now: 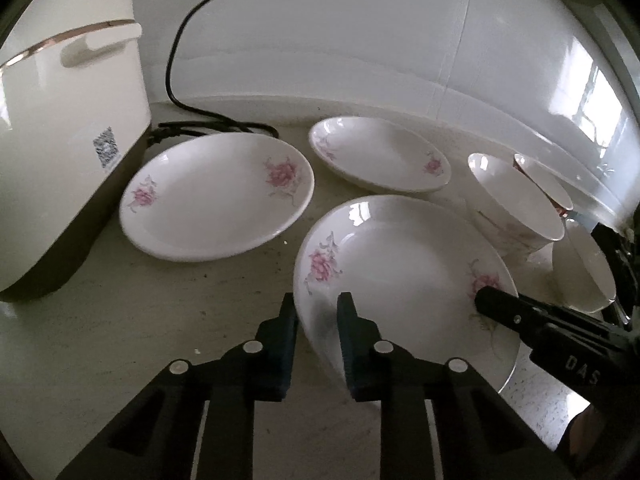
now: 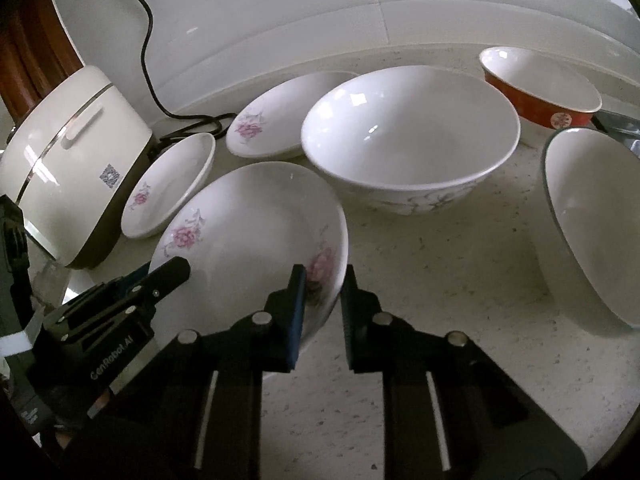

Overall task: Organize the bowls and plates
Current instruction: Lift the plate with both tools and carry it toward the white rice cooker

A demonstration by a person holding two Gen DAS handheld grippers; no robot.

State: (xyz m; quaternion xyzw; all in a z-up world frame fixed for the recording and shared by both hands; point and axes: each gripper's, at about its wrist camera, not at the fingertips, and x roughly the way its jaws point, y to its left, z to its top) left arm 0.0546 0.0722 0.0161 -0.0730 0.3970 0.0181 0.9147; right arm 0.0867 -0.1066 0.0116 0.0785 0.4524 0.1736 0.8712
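Gripping empty flowered plate [image 1: 400,280], both hand-held grippers.

We are looking at glazed ceramic: the near flowered plate [image 1: 400,276], the big white bowl [image 2: 412,140] and the red-banded bowl [image 2: 544,88] are all shining glossily. The counter [image 2: 440,280] is showing as speckled stone (smooth, faintly matt). The rice cooker [image 1: 68,128] is gleaming like smooth plastic, and the wall tiles [image 1: 320,32] are reflecting window light.
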